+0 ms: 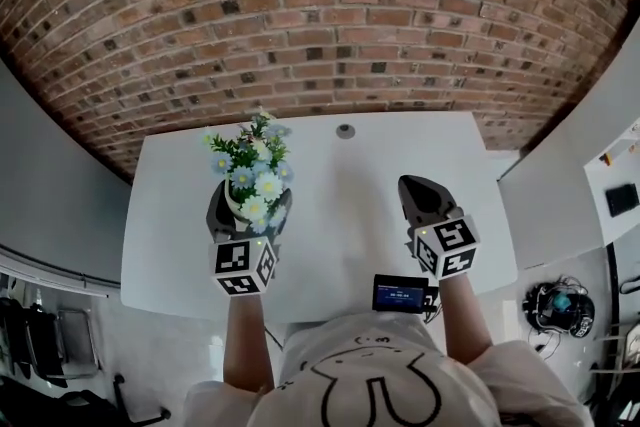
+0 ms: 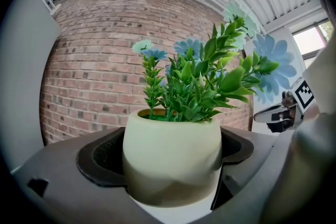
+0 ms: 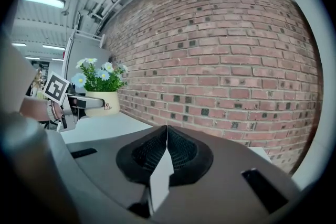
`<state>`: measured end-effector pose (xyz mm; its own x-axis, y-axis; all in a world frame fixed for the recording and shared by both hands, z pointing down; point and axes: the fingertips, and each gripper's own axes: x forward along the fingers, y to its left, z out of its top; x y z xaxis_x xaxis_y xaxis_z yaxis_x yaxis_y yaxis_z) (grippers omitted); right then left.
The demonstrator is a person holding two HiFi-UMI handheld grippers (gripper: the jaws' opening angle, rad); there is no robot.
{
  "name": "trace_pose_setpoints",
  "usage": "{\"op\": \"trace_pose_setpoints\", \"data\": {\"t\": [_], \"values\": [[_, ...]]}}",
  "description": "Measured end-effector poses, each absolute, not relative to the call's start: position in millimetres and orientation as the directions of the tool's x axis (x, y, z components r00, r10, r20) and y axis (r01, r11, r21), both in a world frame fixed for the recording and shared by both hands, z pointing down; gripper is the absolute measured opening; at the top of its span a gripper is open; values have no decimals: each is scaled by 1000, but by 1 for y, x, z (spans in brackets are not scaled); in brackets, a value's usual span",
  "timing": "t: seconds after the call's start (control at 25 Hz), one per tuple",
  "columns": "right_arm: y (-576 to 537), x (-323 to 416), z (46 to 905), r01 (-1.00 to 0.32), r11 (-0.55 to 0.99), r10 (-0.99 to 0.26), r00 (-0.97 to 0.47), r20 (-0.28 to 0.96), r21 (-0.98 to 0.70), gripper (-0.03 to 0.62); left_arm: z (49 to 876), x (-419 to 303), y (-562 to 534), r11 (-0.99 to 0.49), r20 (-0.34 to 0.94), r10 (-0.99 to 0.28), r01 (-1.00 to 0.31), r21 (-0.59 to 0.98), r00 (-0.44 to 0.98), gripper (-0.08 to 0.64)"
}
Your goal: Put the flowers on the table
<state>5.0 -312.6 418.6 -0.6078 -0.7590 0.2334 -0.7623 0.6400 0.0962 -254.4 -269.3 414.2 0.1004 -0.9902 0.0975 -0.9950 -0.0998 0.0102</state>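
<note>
A cream pot (image 2: 173,149) of blue and white flowers (image 1: 255,165) with green leaves sits between the jaws of my left gripper (image 1: 250,205), which is shut on the pot's sides. It is over the left part of the white table (image 1: 340,245). In the right gripper view the pot (image 3: 102,102) is at or just above the tabletop; I cannot tell if it touches. My right gripper (image 1: 415,187) hovers over the table's right part, about a hand's width from the pot. Its jaws are pressed together with nothing between them (image 3: 167,136).
A brick wall (image 1: 320,15) runs behind the table. A small round grommet (image 1: 345,130) sits near the table's far edge. A small screen device (image 1: 400,293) is at the front edge near the person. White partitions flank both sides; cables and gear (image 1: 560,305) lie on the floor at right.
</note>
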Motion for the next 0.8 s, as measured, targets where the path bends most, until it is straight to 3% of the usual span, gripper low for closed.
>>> {"op": "trace_pose_setpoints", "data": {"t": [0.48,0.8], "values": [[-352,10,449,-802,596,-774,-560,297,41,14,453,-230,-317,-225,166,-959,-974,39,228,514],[-374,9,475,-801,598,-753,-546,367,36,14,487,-225,-353,-224,204,-950,-971,81,236,514]]}}
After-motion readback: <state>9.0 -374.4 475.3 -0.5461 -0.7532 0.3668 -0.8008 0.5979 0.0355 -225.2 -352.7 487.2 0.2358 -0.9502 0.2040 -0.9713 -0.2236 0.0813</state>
